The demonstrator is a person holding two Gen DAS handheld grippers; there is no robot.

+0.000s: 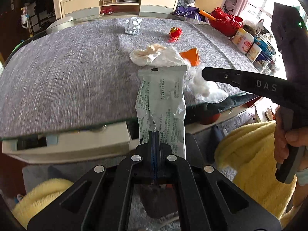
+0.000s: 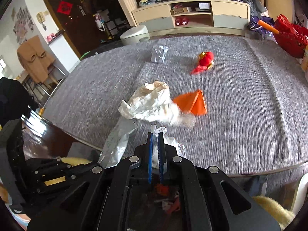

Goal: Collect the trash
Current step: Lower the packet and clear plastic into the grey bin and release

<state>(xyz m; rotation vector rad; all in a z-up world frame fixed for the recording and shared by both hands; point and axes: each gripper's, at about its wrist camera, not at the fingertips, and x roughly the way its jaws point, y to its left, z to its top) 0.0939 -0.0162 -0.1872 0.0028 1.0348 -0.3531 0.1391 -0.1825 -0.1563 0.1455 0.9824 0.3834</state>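
My left gripper point(image 1: 155, 134) is shut on the lower end of a grey foil packet point(image 1: 161, 100) with printed text, held just over the table's near edge. Beside it, my right gripper point(image 2: 155, 134) is shut on a crumpled piece of clear plastic point(image 2: 173, 144); the left wrist view shows that plastic point(image 1: 202, 88) hanging from the right gripper point(image 1: 204, 73). On the grey tablecloth point(image 2: 240, 125) lie a crumpled white paper bag point(image 2: 152, 104), a folded orange paper point(image 2: 194, 104), a red ornament point(image 2: 204, 61) and a silver blister pack point(image 2: 158, 53).
A red basket point(image 1: 227, 23) and jars point(image 1: 242, 40) crowd the table's right side. A low cabinet point(image 2: 192, 17) and a white round bin point(image 2: 135, 34) stand beyond the far edge. Yellow fluffy fabric point(image 1: 248, 150) and a hand point(image 1: 288, 140) are near the front.
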